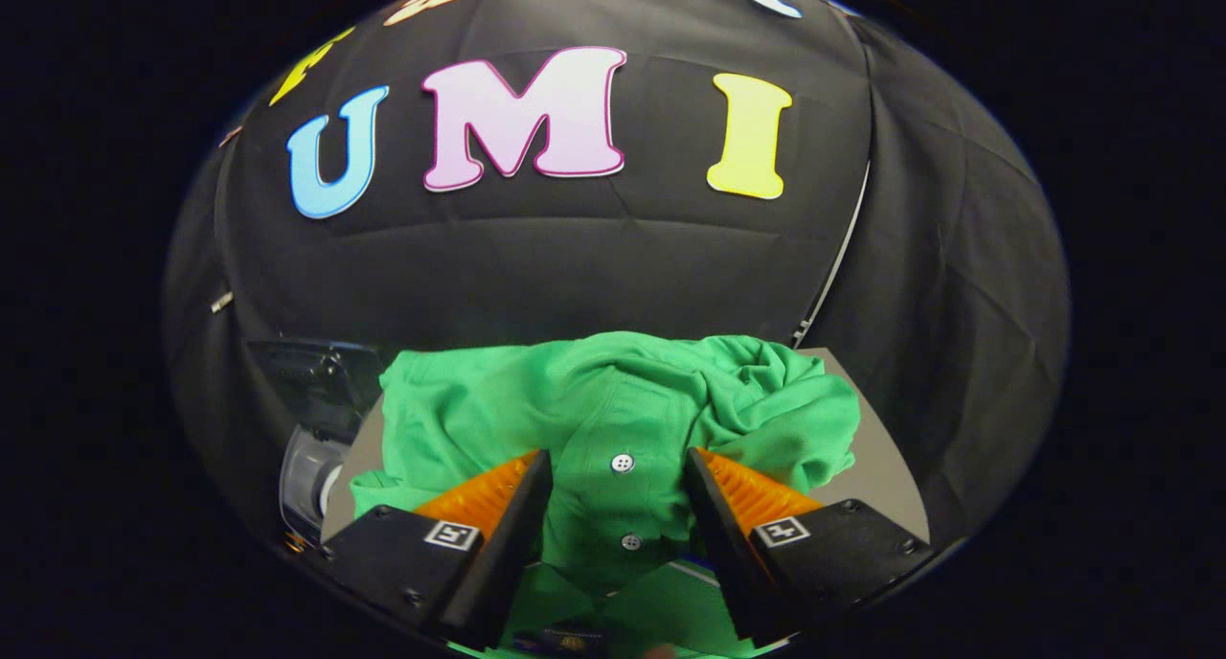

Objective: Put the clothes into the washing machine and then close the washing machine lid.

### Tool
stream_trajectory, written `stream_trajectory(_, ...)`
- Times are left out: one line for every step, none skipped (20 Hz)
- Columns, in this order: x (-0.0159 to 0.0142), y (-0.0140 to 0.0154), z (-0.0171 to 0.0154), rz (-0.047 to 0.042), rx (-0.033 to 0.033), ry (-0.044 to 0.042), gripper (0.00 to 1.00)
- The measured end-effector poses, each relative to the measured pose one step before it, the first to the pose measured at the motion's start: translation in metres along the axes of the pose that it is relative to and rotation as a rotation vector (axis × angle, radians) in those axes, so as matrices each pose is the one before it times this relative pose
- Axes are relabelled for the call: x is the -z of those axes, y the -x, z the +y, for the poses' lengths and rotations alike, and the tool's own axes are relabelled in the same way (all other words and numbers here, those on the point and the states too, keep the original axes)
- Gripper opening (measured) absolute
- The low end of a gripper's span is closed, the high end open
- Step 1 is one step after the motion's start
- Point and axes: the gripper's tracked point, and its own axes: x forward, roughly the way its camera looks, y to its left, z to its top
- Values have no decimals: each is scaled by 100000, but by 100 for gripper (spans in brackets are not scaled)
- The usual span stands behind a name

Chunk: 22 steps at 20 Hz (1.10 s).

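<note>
Grey table (886, 448): carries a crumpled green shirt (613, 400), which covers most of the top from the left edge across to near the right edge. Washer (311, 448), partly seen, stands off the table's left edge.

Shirt's button placket runs straight away from the gripper (618, 472), lined up with the gap between the fingers; two buttons (623, 464) sit in that gap.

Gripper: fingers spread wide, nothing clamped, cloth lying between and just ahead of them.

Judgement: pinch is next; washer lies to the left.
</note>
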Motion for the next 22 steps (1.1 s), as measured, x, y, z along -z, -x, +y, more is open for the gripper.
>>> stream_trajectory(-3,74,142,-1118,-1293,3111,83)
stream_trajectory(-174,71,127,-1570,-1799,2604,71)
stream_trajectory(207,130,186,460,-1930,3262,58)
stream_trajectory(-160,-451,-328,210,-1957,3760,46)
stream_trajectory(75,327,10,1833,-320,-2122,33)
stream_trajectory(148,-190,-43,851,-387,-1429,21)
stream_trajectory(-119,103,45,486,272,-3321,21)
stream_trajectory(-291,116,98,-36,282,-3305,21)
stream_trajectory(-145,138,-59,-375,331,-2977,20)
stream_trajectory(-204,280,107,-698,-159,-3627,20)
stream_trajectory(-210,237,121,-488,-270,-3730,20)
stream_trajectory(-152,226,70,-502,-542,-2949,20)
stream_trajectory(-221,240,226,-166,-353,-2137,20)
stream_trajectory(-101,492,129,-707,-158,-1651,20)
stream_trajectory(-136,530,190,-744,130,-882,20)
stream_trajectory(33,656,166,-424,308,-409,20)
stream_trajectory(-345,404,180,-665,-86,-712,20)
stream_trajectory(-519,293,304,-513,-377,-735,20)
stream_trajectory(-527,491,449,-620,-617,-528,20)
stream_trajectory(-560,607,437,-1224,-413,-370,20)
stream_trajectory(-849,671,687,-1706,-767,-504,20)
stream_trajectory(-651,768,558,-1492,-724,-560,20)
